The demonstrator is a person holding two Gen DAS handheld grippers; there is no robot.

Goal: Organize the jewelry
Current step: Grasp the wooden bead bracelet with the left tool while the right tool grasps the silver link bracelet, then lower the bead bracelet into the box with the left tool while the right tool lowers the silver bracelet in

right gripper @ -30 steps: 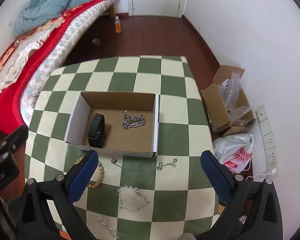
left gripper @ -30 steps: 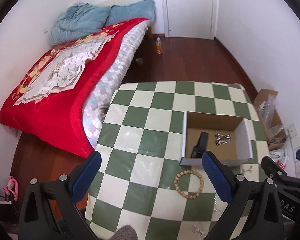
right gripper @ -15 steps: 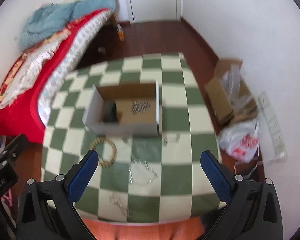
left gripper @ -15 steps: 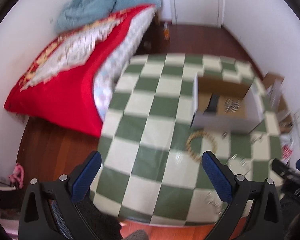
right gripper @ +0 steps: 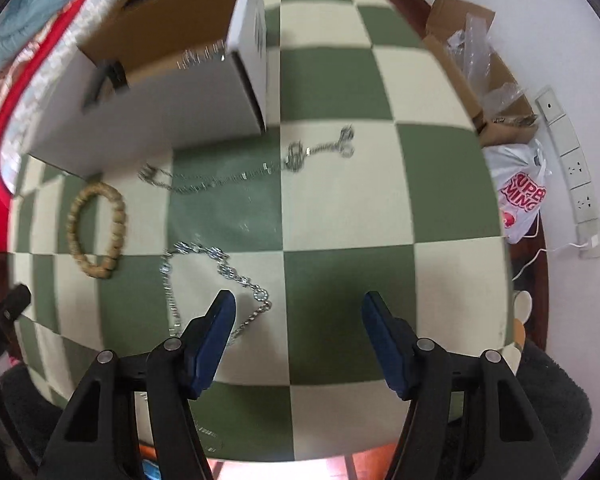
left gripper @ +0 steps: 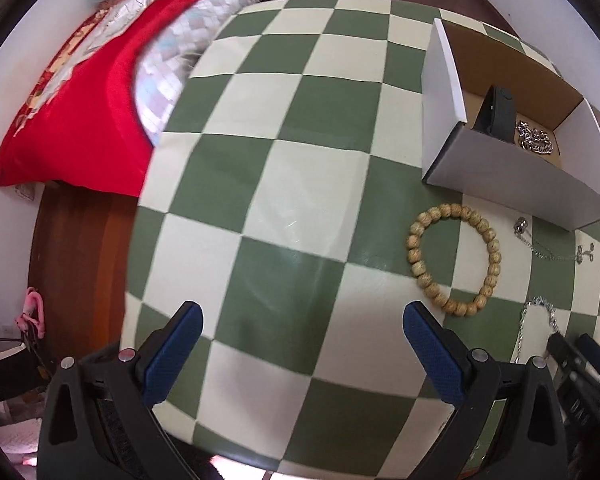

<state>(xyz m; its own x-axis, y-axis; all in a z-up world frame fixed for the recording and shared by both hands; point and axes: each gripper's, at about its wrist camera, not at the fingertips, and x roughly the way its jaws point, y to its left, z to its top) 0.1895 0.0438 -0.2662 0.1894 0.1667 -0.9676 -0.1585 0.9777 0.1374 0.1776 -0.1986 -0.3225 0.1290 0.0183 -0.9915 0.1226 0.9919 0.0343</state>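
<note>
A cardboard box (left gripper: 508, 172) (right gripper: 148, 120) stands on the green-and-cream checkered table (left gripper: 284, 184) (right gripper: 440, 184). In it lie a black band (left gripper: 498, 112) and a silver chain (left gripper: 534, 142). A wooden bead bracelet (left gripper: 454, 258) (right gripper: 96, 230) lies in front of the box. A thin silver chain (right gripper: 252, 168) and a looped silver chain (right gripper: 216, 276) lie on the cloth. My left gripper (left gripper: 300, 344) is open and empty, low over the table, left of the bracelet. My right gripper (right gripper: 298, 332) is open and empty, its left finger (right gripper: 214, 336) over the looped chain's end.
A bed with a red cover (left gripper: 84, 92) stands left of the table. On the floor at the right are a cardboard box with plastic (right gripper: 484, 64), a white shopping bag (right gripper: 520, 196) and a wall socket strip (right gripper: 572, 160). The table's front edge is just below both grippers.
Both grippers have dropped from high above to close over the table. The right one's jaws have narrowed a little but remain open.
</note>
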